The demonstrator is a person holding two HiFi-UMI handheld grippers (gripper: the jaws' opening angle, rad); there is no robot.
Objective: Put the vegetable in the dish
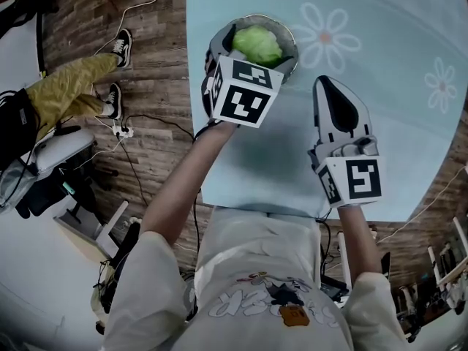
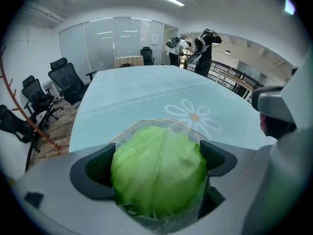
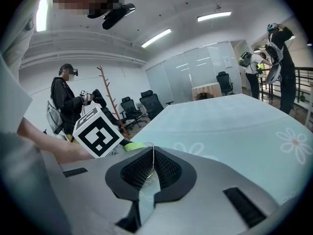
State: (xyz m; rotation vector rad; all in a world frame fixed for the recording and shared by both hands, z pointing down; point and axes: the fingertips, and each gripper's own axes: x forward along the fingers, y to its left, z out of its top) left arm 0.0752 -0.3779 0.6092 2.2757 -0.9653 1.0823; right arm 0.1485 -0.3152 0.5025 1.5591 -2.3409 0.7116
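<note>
A round green cabbage point(image 1: 257, 44) rests in a shallow clear glass dish point(image 1: 289, 32) near the table's far left corner. My left gripper point(image 1: 254, 50) is shut on the cabbage, one dark pad pressed against each side of it. In the left gripper view the cabbage point(image 2: 159, 170) fills the space between the pads, and the dish's rim point(image 2: 161, 123) shows just beyond it. My right gripper point(image 1: 327, 88) hovers over the table to the right of the dish, shut with nothing in it. Its pads point(image 3: 168, 168) meet at the tips.
The table point(image 1: 380, 123) is pale blue with white daisy prints; its left edge runs just beside the dish. A person in yellow trousers point(image 1: 66, 86) stands on the wooden floor at the left, with cables point(image 1: 121, 130) nearby. Office chairs point(image 2: 68, 80) stand past the table.
</note>
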